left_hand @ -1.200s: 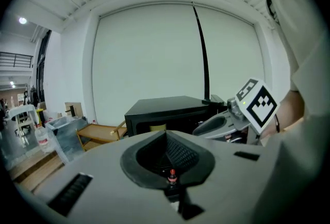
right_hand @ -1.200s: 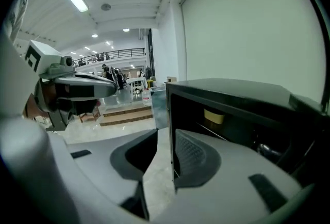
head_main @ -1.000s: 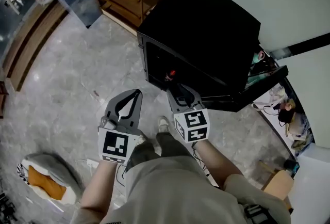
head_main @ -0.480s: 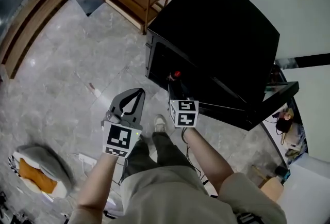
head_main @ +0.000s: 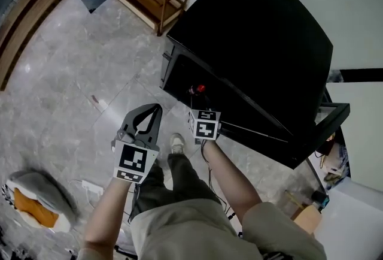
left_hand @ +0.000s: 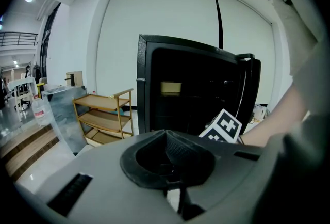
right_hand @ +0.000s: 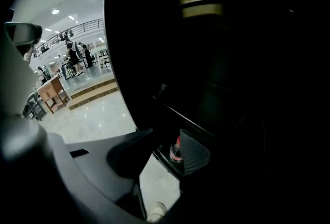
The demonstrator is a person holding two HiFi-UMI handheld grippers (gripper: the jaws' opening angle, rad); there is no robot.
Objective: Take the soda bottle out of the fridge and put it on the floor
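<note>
At the black boxy fridge point(head_main: 257, 31), right gripper's point(right_hand: 166, 138) fingers point(right_hand: 194, 154), just widened, frame red-capped bottle point(right_hand: 176, 153).

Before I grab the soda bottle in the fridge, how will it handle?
The soda bottle shows only its red cap and neck, upright: probably apt to tip if nudged. It stands near the front edge of the fridge, so a push might drop it. Fill and weight can't be seen.

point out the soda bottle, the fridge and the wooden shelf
soda bottle point(head_main: 200, 89), head view, its red cap
fridge point(head_main: 257, 31), head view, its black top
wooden shelf point(left_hand: 100, 102), left gripper view, its top board
</note>
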